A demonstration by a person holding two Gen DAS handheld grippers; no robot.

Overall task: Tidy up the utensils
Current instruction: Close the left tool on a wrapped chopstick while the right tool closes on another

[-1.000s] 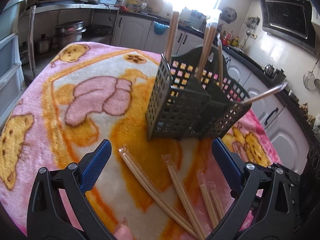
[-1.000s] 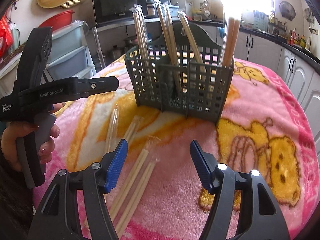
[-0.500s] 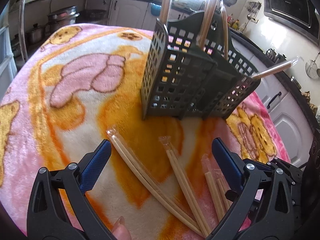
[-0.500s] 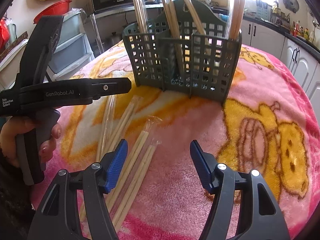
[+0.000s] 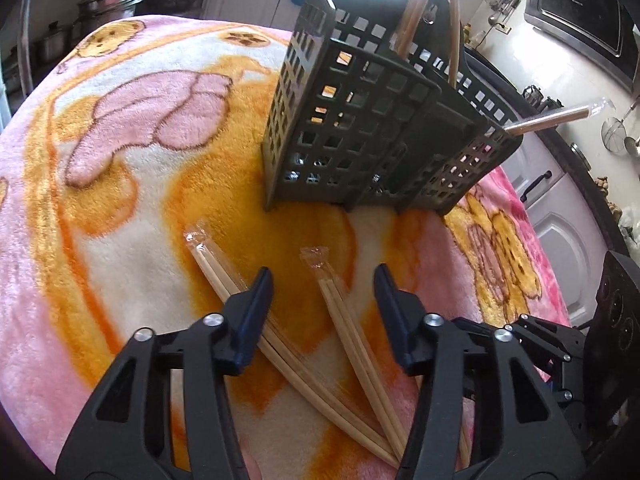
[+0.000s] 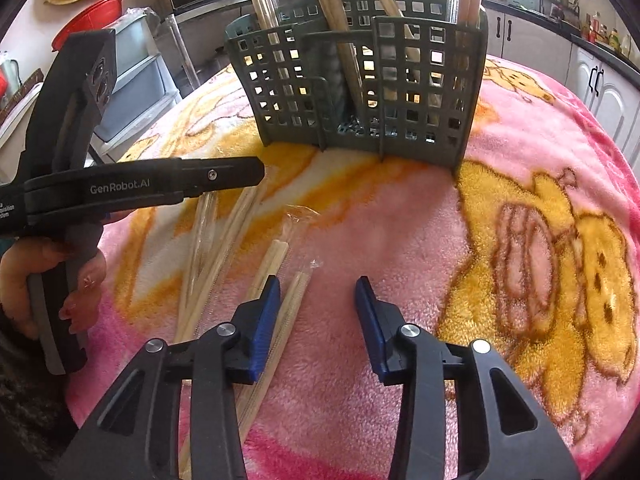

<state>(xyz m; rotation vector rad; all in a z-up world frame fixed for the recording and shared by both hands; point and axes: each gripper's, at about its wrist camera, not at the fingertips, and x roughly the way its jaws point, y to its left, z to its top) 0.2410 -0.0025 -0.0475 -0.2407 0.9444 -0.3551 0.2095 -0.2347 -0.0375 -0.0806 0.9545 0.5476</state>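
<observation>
- My left claw (image 5: 323, 292) has just been closing, but its jaws are not yet pressed together. One wrapped chopstick pair (image 5: 352, 328) lies in the gap between the blue pads, and I see no pad touching it.
- A second wrapped pair (image 5: 224, 276) lies just left of that gap, running under the left pad on the blanket (image 5: 120, 200).
- My right claw (image 6: 318, 306) has also just been closing. Its jaws stand part spread over bare pink fleece with nothing between them.
- From the right wrist view, two more wrapped pairs (image 6: 276, 280) lie just beside the right claw's left pad, close enough that I cannot tell if it brushes them.
- The grey slotted basket (image 6: 360, 92) stands upright on the blanket beyond the loose pairs, apart from both claws.
- Done so far, as I judge it: several wrapped pairs (image 6: 332, 20) already stand in the basket's compartments, and one (image 5: 556, 118) pokes out sideways over its far rim.
- Left to do: about four loose pairs remain flat on the blanket between me and the basket, so I would put the job somewhere past its start but well short of finished.
- The step in hand looks like a pickup with the left claw, then a lift to a basket compartment.
- The slippery wrappers and soft fleece could let a pair slide or roll out of a pinch.
</observation>
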